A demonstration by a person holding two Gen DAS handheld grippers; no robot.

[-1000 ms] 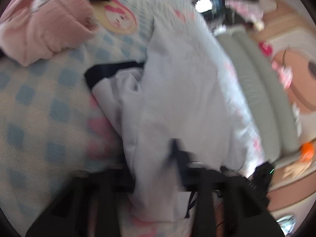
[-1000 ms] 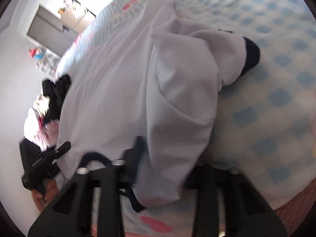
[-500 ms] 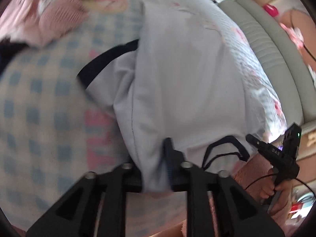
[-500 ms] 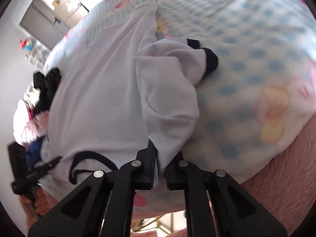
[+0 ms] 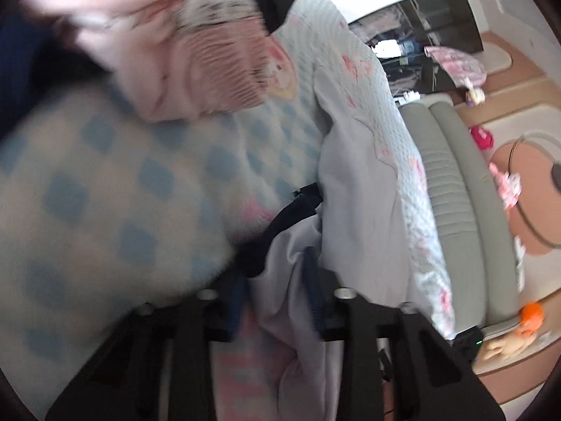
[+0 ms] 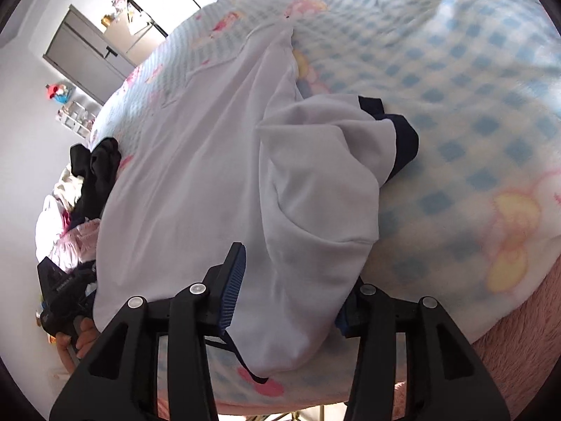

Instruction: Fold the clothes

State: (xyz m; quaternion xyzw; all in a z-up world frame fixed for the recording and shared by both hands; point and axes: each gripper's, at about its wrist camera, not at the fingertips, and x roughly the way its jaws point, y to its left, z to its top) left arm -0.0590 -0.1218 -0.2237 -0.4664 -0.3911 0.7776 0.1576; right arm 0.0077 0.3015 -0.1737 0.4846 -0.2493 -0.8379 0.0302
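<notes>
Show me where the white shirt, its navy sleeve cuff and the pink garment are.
white shirt (image 6: 196, 175): right wrist view, on the flat body panel.
navy sleeve cuff (image 6: 405, 147): right wrist view, on the dark band at the sleeve's end.
pink garment (image 5: 196, 70): left wrist view, on its ribbed middle.

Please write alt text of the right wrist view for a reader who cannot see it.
The right gripper hangs over a white shirt with dark navy cuffs, spread on a blue checked blanket; its jaws are opening, with the folded sleeve between them.

Both wrist cams close, angled down; share white shirt (image 6: 196, 175) on bed.
</notes>
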